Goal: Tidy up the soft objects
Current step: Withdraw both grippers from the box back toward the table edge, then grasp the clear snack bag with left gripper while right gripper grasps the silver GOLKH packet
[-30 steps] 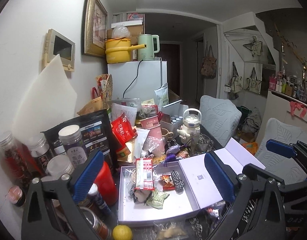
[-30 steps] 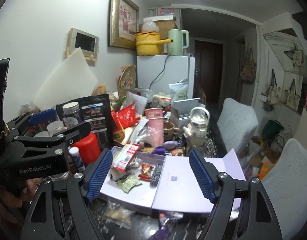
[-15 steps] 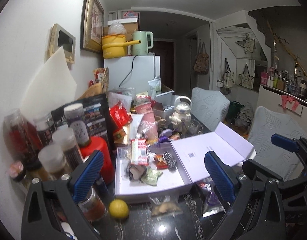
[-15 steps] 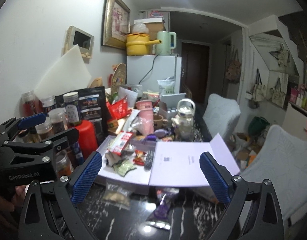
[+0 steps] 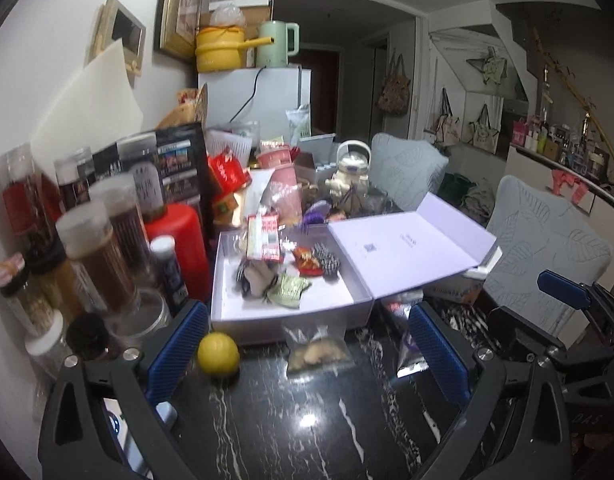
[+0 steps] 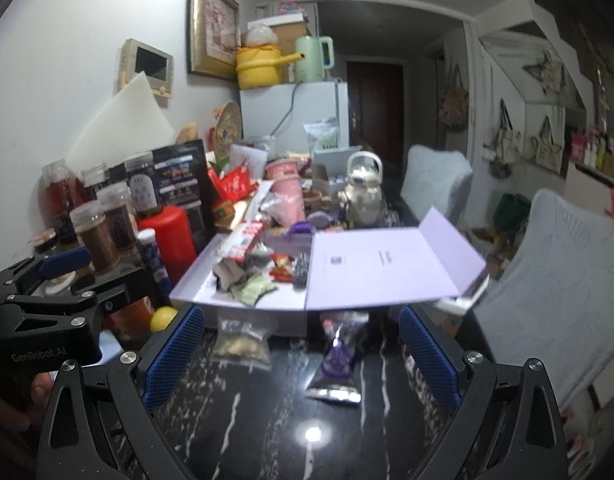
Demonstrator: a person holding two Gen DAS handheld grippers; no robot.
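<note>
- Left claw (image 5: 307,350) spread wide over black marble tabletop (image 5: 307,420), gripping nothing
- Right claw (image 6: 301,356) spread, empty, purple packet (image 6: 337,360) lying between its fingers
- Open lilac box (image 6: 203,280) beyond

I am seeing the pale lilac cardboard box (image 5: 243,312) sitting on the black marbled table (image 5: 307,420), small packets lying inside; the yellow lemon (image 5: 218,354) and clear plastic snack bag (image 5: 317,350) are lying before it.
</note>
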